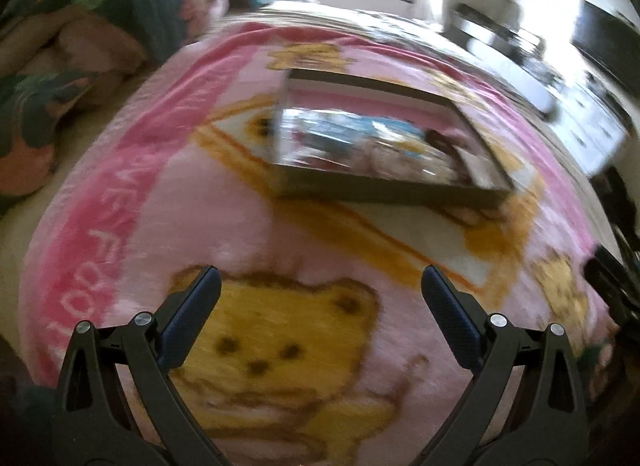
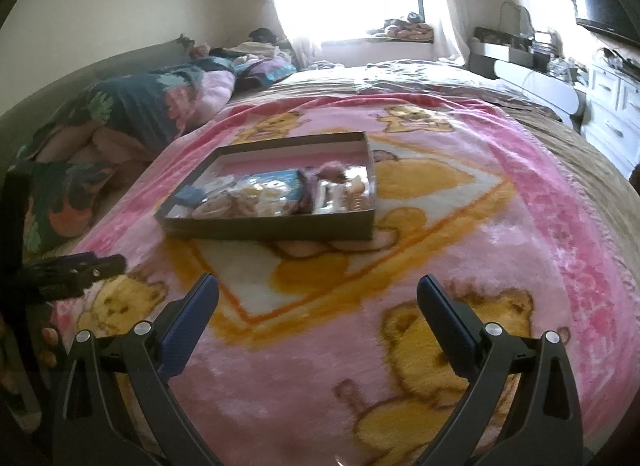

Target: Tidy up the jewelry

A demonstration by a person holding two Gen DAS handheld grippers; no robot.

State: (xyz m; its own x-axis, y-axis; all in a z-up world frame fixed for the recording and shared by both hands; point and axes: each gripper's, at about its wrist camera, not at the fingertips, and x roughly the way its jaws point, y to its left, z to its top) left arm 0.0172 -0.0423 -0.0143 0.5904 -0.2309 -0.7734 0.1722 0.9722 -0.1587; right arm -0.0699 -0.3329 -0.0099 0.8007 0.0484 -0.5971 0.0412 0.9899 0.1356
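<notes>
Both of your hand-held grippers, left (image 1: 320, 286) and right (image 2: 318, 290), hang spread wide and carrying nothing over the pink blanket (image 2: 460, 250) on the bed. Ahead of each sits the shallow box (image 2: 280, 221), its packeted jewelry (image 2: 276, 193) bunched along the near wall, likely so either side reaches it; pieces are too blurred to name
</notes>
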